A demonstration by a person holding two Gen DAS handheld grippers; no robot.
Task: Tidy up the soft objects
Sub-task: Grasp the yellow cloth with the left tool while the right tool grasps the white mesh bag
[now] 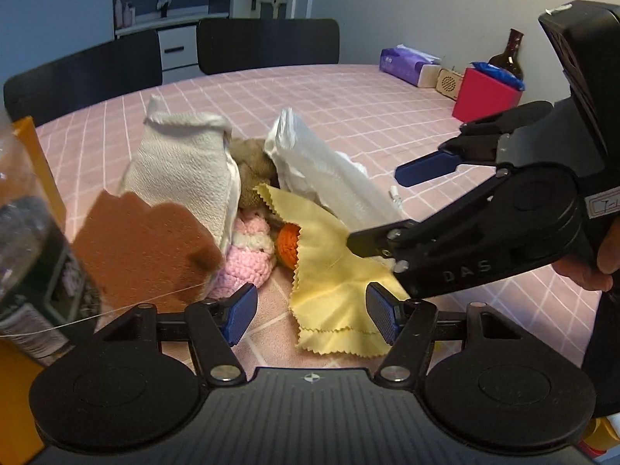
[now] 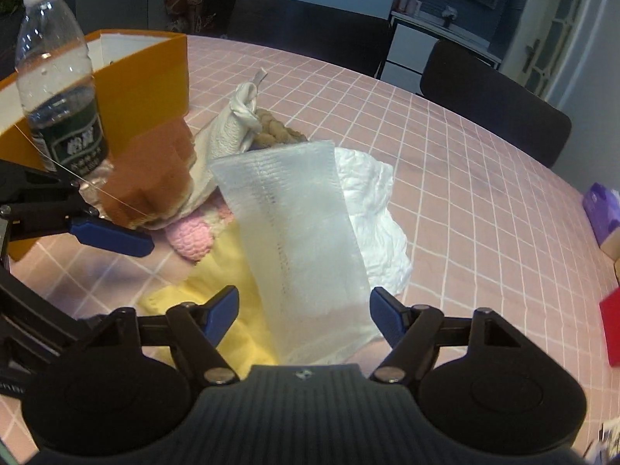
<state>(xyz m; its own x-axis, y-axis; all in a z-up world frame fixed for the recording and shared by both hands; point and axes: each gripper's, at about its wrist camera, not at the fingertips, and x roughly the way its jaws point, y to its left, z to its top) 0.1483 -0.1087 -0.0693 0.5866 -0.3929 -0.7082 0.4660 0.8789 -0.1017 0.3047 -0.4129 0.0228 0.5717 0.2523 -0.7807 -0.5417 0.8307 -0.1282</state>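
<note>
One readable mark: "DAS" embossed on the right gripper (image 1: 381, 209)

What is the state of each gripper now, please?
Left gripper: open, holding nothing, over the yellow cloth.
Right gripper: open, holding nothing; the translucent sheet lies between its fingers.

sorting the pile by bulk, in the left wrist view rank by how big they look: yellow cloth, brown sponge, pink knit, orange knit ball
1. yellow cloth
2. brown sponge, a close second, though it sits nearer the camera, so this is unsure
3. pink knit, partly hidden
4. orange knit ball, mostly covered by the cloth
</note>
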